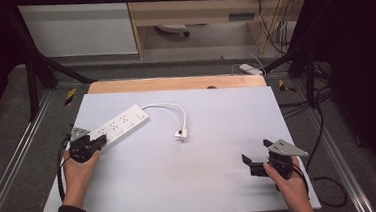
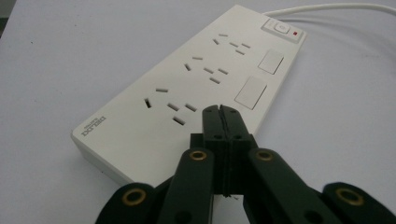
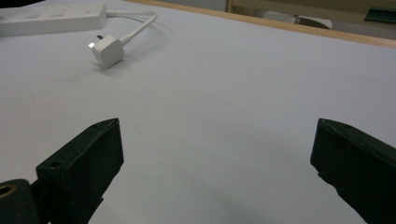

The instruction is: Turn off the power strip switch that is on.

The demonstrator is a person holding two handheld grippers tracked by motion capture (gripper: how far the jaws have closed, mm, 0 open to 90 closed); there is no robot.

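A white power strip (image 1: pixel 119 124) (image 2: pixel 201 79) lies slanted on the left half of the pale mat. Its white cable (image 1: pixel 168 107) curves right and down to a white plug (image 1: pixel 181 134) (image 3: pixel 106 50) resting on the mat. My left gripper (image 1: pixel 98 140) (image 2: pixel 219 112) is shut with nothing between its jaws, its tips over the near end of the strip beside the sockets. My right gripper (image 1: pixel 257 151) (image 3: pixel 215 154) stands open above bare mat at the lower right, well apart from the plug.
The pale mat (image 1: pixel 206 175) covers a wooden table (image 1: pixel 174 83) whose far edge shows. A black frame (image 1: pixel 292 53) and loose cables (image 1: pixel 323 126) stand around the table. A white device (image 1: pixel 250 69) lies on the floor beyond the far right corner.
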